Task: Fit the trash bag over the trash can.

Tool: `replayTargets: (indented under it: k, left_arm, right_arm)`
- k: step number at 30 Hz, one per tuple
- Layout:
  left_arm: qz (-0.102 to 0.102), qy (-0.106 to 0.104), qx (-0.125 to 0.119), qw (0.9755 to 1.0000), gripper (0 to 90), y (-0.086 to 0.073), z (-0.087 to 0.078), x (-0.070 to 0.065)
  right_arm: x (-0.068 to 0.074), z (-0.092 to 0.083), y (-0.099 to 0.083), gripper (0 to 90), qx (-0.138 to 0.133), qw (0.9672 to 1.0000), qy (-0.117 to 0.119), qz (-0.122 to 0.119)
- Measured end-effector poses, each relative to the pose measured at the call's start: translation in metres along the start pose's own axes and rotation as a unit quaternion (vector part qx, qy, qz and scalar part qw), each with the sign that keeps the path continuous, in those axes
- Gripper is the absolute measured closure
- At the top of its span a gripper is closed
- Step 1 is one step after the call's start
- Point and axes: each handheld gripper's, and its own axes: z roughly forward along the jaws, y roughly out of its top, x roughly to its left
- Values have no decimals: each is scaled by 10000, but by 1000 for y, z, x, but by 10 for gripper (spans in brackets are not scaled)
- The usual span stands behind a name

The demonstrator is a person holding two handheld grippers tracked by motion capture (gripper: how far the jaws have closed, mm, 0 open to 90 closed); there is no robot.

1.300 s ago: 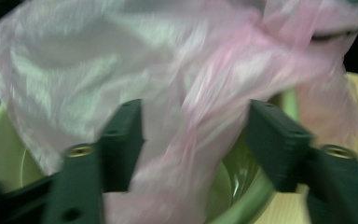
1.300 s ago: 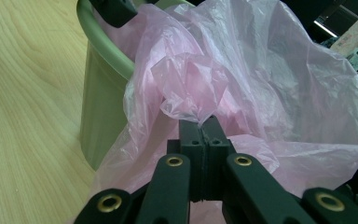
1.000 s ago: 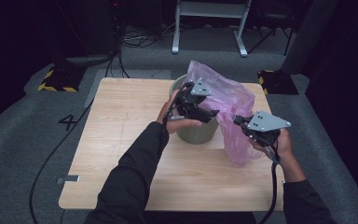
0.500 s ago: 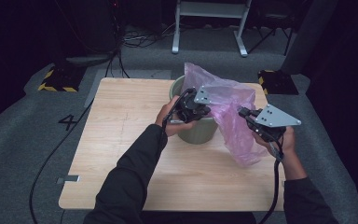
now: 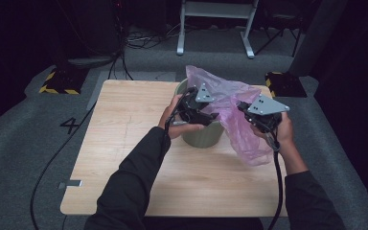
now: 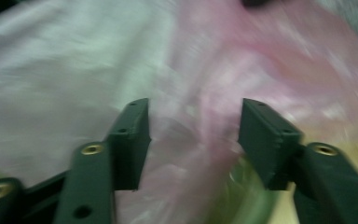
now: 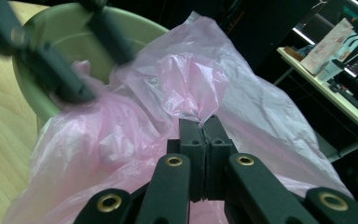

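A pale green bin (image 5: 202,135) stands on the wooden table (image 5: 124,158), with a pink plastic bag (image 5: 242,134) draped over its right side. My left gripper (image 5: 211,116) is at the bin's mouth. Its jaws have just been opening and now stand open, with loose pink film (image 6: 261,56) between them and no pad pressing it; the left gripper (image 6: 193,135) view is blurred. My right gripper (image 5: 243,108) holds the bag up to the right of the bin. In its own view the right gripper (image 7: 203,128) is shut on a bunched fold of the bag (image 7: 186,79).
Grey floor surrounds the table. Yellow-and-black blocks (image 5: 60,81) sit at the far left and far right (image 5: 282,84). White stand legs (image 5: 215,28) rise behind the table. A cable (image 5: 274,191) trails from my right gripper along the forearm.
My right gripper has moved a little up and sideways with the bag, stretching the film out from the bin. My left gripper has stayed at the bin's mouth.
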Motion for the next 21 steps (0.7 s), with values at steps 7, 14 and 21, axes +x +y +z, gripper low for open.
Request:
replayTargets:
  k: [7, 14, 21]
  left_arm:
    - [-292, 506, -6, 9983, 223, 9, 8, 12]
    - [-577, 74, 279, 9979, 199, 16, 29, 23]
    - [-156, 21, 907, 9958, 715, 21, 37, 16]
  right_arm:
    - [1, -3, -1, 871, -91, 9999, 100, -3]
    - [2, -6, -4, 803, -186, 9996, 178, 75]
    - [1, -9, -6, 711, -228, 9996, 69, 161]
